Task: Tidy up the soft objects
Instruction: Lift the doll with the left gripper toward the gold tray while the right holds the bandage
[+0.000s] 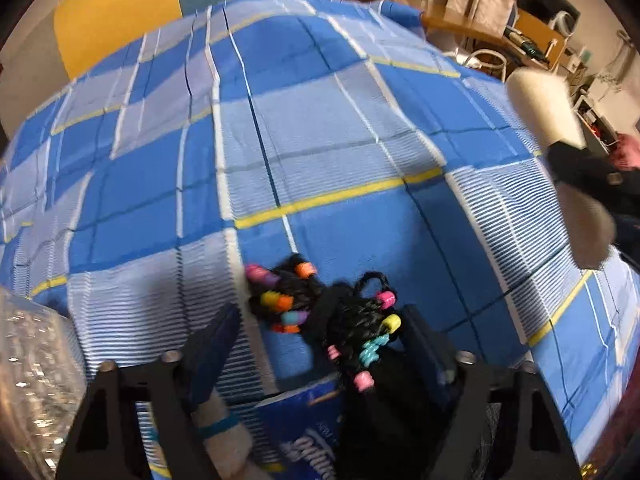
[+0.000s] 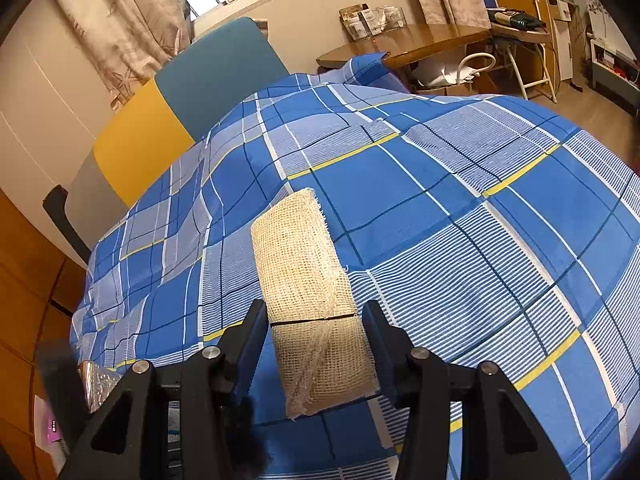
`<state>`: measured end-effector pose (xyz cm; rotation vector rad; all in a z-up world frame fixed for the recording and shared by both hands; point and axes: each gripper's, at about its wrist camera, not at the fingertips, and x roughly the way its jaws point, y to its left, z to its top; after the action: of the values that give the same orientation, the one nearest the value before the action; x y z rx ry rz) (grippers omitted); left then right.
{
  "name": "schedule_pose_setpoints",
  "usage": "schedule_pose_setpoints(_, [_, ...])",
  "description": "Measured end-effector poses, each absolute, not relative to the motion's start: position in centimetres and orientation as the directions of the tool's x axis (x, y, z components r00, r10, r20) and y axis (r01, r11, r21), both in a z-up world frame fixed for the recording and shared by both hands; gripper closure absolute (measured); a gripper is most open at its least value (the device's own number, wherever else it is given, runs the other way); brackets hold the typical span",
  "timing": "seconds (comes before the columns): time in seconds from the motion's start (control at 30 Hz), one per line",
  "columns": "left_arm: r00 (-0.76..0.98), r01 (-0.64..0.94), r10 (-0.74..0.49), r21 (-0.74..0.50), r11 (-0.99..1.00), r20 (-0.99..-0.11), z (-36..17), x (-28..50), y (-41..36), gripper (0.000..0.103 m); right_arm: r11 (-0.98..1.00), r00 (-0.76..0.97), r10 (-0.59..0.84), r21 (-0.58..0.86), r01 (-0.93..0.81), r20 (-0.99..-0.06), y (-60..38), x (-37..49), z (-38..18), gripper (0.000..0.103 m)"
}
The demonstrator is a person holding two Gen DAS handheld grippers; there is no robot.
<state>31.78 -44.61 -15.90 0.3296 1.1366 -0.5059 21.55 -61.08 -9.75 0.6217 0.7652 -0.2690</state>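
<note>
My left gripper [image 1: 320, 320] is open. A black braided bundle with coloured beads [image 1: 332, 316] hangs against its right finger, above the blue plaid bedsheet [image 1: 280, 140]; I cannot tell what holds it. My right gripper [image 2: 316, 316] is shut on a beige mesh cloth roll [image 2: 308, 280], held lengthwise above the bedsheet [image 2: 460, 220]. That roll also shows at the right edge of the left wrist view [image 1: 544, 108], with the right gripper's dark body behind it.
A blue printed package [image 1: 304, 436] and a pale roll with a blue band [image 1: 224, 436] lie under my left gripper. A clear crinkled plastic bag [image 1: 36, 380] is at lower left. A yellow and teal headboard [image 2: 180, 108], a wooden desk [image 2: 420, 40] and a chair [image 2: 520, 60] stand beyond the bed.
</note>
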Motion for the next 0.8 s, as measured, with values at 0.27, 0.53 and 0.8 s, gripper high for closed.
schedule_pose_setpoints(0.27, [0.342,0.542,-0.298,-0.072,0.837,-0.891,-14.6,30.9,-43.8,0.074,0.787,0.699,-0.004,0.429,0.444,-0.715,-61.2,21.6,-9.8,0.054])
schedule_pose_setpoints(0.53, [0.427,0.544,-0.459,-0.185,0.819,-0.779,-7.7,27.3,-39.9,0.074,0.791,0.686,-0.026,0.404,0.459,-0.727,-61.2,21.5,-10.1,0.054])
schedule_pose_setpoints(0.8, [0.478,0.582,-0.563,-0.237,0.778,-0.674,-0.3,22.5,-34.2,0.074,0.814,0.668,-0.045,0.36,0.456,-0.743,-60.6,21.5,-10.6,0.054])
